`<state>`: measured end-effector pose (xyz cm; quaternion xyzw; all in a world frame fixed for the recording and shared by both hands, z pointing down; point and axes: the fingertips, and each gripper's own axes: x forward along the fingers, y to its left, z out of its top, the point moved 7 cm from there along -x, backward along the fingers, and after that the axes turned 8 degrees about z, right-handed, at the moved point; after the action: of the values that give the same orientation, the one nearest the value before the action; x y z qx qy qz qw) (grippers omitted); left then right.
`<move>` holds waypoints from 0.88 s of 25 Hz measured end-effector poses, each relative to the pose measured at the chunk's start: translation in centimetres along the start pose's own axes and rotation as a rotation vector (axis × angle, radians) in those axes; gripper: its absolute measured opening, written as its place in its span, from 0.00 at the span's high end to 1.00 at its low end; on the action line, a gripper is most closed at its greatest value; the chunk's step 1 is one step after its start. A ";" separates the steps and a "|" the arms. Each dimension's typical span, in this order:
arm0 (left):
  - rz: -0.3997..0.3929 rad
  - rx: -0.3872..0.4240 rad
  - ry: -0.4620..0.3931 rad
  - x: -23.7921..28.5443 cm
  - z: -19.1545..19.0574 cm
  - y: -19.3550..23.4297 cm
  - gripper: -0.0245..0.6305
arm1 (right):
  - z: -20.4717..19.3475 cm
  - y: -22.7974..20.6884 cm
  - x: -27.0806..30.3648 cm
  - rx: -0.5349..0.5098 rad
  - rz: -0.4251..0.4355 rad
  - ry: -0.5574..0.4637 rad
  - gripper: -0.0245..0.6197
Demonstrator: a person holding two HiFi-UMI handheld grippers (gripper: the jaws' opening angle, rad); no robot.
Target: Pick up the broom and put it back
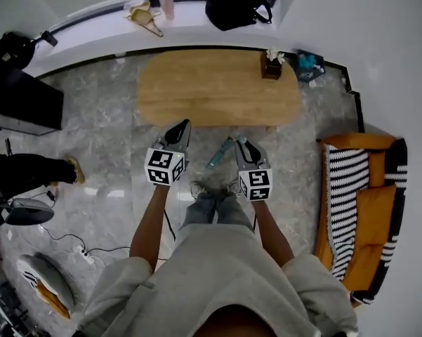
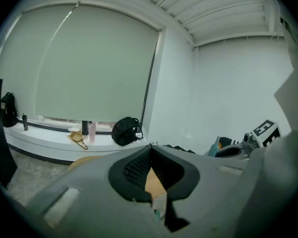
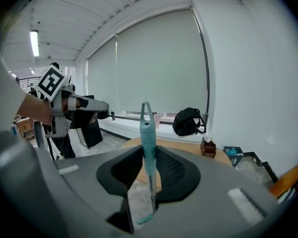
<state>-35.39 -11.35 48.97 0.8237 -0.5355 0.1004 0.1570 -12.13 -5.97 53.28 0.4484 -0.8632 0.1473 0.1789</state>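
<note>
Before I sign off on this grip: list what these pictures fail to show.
- Head of the broom: in the right gripper view the right gripper covers it with its own body, all but a teal sliver. In the head view only a short piece of handle shows.
- Where it goes back: no rack or holder appears in any view.
- Small things on the window ledge: too small in every view to name.

grey marble floor (image 1: 105,139) with a long oval wooden desk (image 1: 218,90) standing on it. a small brown box (image 1: 271,67) sits at the desk's right end. the white window ledge (image 1: 91,34) behind it carries a black bag (image 1: 237,3), a pink bottle (image 1: 168,5) and a tan hanger (image 1: 146,17). the floor also has a white power strip (image 1: 86,256) with its cable, plus an orange sofa (image 1: 368,216) on the right.
</note>
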 end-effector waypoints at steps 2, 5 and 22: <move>-0.007 0.001 0.010 0.9 -0.4 -0.6 0.97 | -0.8 -0.9 -0.3 0.011 -0.022 0.009 0.83; -0.008 -0.004 0.021 1.9 -1.0 -1.2 0.97 | -2.0 -2.0 -0.8 0.029 -0.044 0.027 0.83; -0.009 -0.018 0.110 5.0 -6.2 -3.3 0.97 | -10.0 -5.8 -0.2 0.111 -0.074 0.126 0.83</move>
<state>-30.37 -12.12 55.88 0.8180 -0.5232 0.1398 0.1941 -5.47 -4.86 62.65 0.4790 -0.8237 0.2160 0.2129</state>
